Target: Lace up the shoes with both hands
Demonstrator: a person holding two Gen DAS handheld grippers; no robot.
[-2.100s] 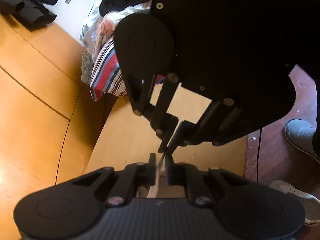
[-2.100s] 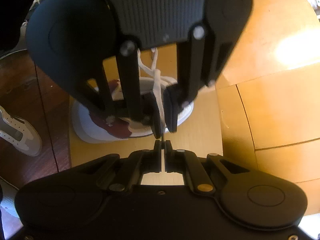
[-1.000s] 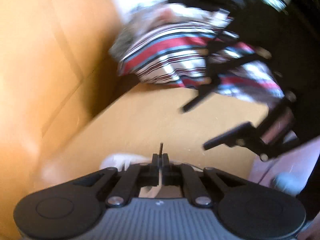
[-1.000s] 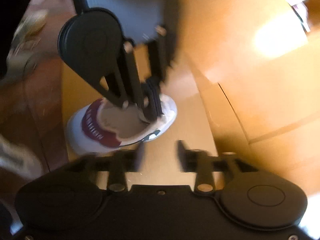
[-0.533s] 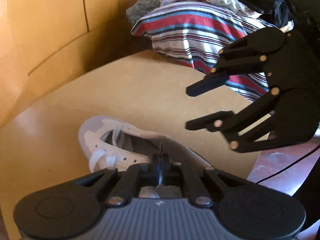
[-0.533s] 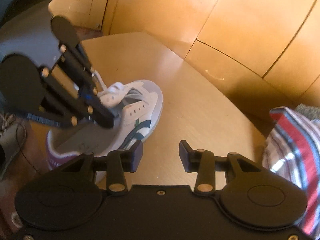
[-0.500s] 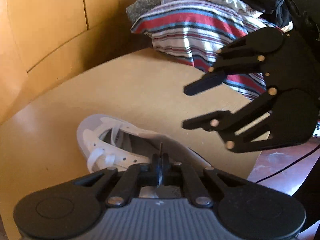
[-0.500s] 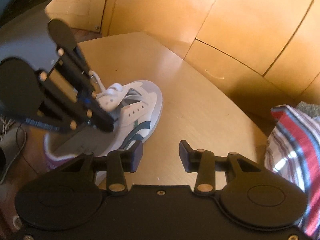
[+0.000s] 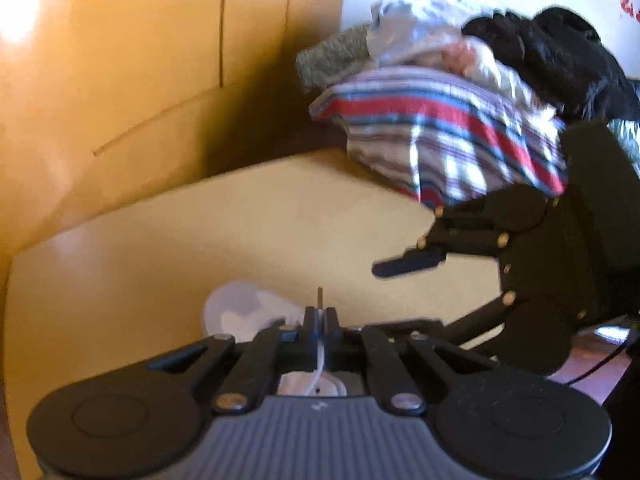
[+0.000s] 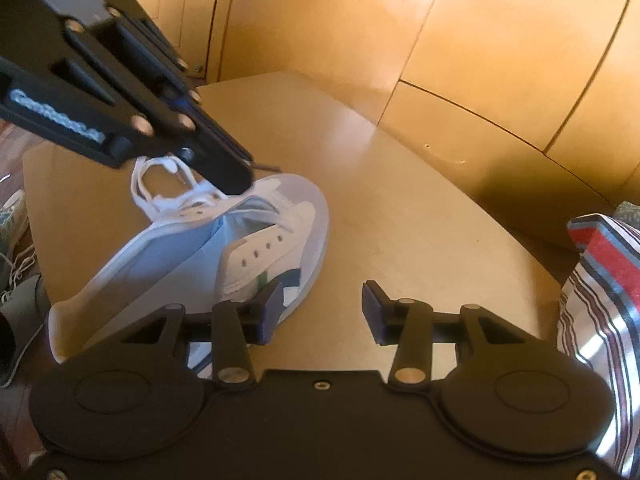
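A white sneaker (image 10: 248, 248) with blue and green side marks lies on the light wooden table (image 10: 400, 220). My left gripper (image 9: 319, 316) hovers over the toe (image 9: 240, 308) of that sneaker and is shut on the white shoelace (image 9: 318, 364). The lace's dark tip (image 9: 319, 296) pokes out past the pads. In the right wrist view the left gripper (image 10: 240, 172) hangs above the sneaker's upper eyelets, with loose lace loops (image 10: 160, 184) beside it. My right gripper (image 10: 320, 310) stands beside the sneaker's toe. Its jaws are opening and nothing is between them.
A pile of striped cloth (image 9: 440, 132) and dark clothes (image 9: 560, 52) lies beyond the table's far right edge. Orange wooden wall panels (image 10: 500, 60) curve round the table's back. Other shoes (image 10: 12, 216) lie on the floor at the left.
Two seconds ago both grippers pinched the lace; the right one has let go, opened and drawn off to the side. The left gripper has moved forward over the sneaker's toe, still pinching the lace.
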